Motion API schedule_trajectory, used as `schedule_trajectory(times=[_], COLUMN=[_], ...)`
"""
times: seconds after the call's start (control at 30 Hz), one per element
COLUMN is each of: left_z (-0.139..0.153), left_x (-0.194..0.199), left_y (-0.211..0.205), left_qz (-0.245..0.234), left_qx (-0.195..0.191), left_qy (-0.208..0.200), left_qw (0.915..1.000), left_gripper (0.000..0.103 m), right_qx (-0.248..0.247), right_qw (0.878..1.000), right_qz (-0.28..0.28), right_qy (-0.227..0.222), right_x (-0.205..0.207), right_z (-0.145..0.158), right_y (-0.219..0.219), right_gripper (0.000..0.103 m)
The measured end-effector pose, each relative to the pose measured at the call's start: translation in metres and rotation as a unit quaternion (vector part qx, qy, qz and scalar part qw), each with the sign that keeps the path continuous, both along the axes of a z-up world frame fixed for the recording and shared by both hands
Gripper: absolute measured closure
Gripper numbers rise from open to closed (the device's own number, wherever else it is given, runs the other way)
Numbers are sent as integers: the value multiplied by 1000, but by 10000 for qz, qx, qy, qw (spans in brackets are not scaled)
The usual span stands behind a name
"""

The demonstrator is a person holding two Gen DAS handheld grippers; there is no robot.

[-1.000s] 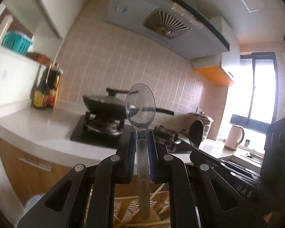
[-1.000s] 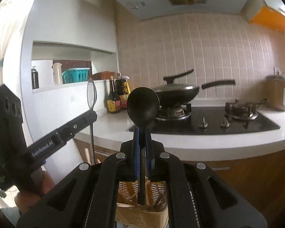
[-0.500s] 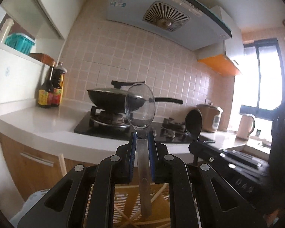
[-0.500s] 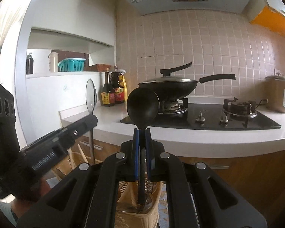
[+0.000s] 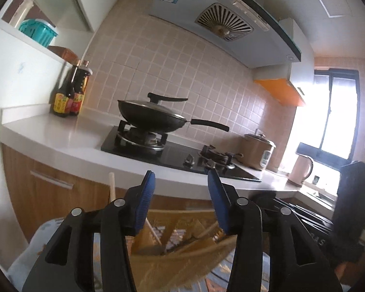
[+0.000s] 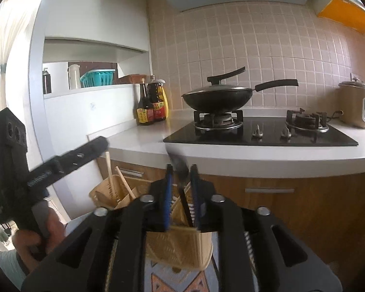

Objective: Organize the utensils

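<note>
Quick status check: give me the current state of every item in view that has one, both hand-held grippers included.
left hand-held gripper: open, nothing between its pads
right hand-held gripper: open, black spoon loose between the pads
black spoon: blurred, tilted, handle down in the basket
utensil basket: upright, holding wooden utensils
wok: lidded, on the left burner
rice cooker: lid shut

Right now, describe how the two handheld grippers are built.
The left gripper has black plastic linkage arms with silver pivot pins and blue rubber finger pads. The right gripper is built alike, with coil springs showing; a bare hand grips the left one's black handle.
</note>
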State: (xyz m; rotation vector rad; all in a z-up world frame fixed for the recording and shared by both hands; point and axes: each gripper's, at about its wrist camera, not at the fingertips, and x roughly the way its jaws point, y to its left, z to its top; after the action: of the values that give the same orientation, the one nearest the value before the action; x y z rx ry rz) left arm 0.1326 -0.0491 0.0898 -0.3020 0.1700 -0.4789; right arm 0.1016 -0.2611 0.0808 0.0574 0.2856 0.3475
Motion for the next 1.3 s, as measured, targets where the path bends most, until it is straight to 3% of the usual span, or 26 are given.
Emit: schedule_trajectory(times=[0.13, 0.17, 0.2, 0.23, 0.47, 0.57, 0.67, 0.8, 1.07, 1.3], left_z=[9, 11, 12, 13, 11, 3, -12, -35, -64, -78], left_x=[-28, -35, -44, -52, -94, -109, -118, -119, -121, -114], left_y=[20, 24, 30, 35, 53, 54, 54, 50, 27, 26], left_qz=[133, 163, 199, 247, 685, 986, 1345, 1543, 2156, 2172], left_qx=[-29, -39, -48, -39, 227, 425, 620, 801, 1589, 1832], left_qy=[-27, -26, -39, -47, 15, 10, 50, 186, -175, -46], left_qw=[9999, 9999, 9998, 9997, 9974, 9942, 9890, 9846, 9633, 9588], left_gripper=[45, 41, 38, 30, 17, 12, 12, 12, 11, 11], right_qx=[15, 46, 82, 102, 38, 122, 110, -489, -471, -566], right_qw=[10000, 10000, 9999, 9998, 9995, 9982, 9938, 9801, 9783, 9837], right_qz=[-23, -35, -69, -135, -272, -549, -943, -1611, -1878, -1672], right_qy=[66, 53, 7, -72, -142, -205, -584, -1048, -741, -328], right_x=[-21, -29, -36, -46, -89, -103, -120, -130, -117, -103], right_z=[6, 7, 7, 8, 5, -7, -28, -58, -73, -88], right_y=[-2, -2, -4, -4, 2, 4, 7, 20, 10, 11], right_gripper=[73, 61, 43, 38, 37, 27, 18, 16, 15, 14])
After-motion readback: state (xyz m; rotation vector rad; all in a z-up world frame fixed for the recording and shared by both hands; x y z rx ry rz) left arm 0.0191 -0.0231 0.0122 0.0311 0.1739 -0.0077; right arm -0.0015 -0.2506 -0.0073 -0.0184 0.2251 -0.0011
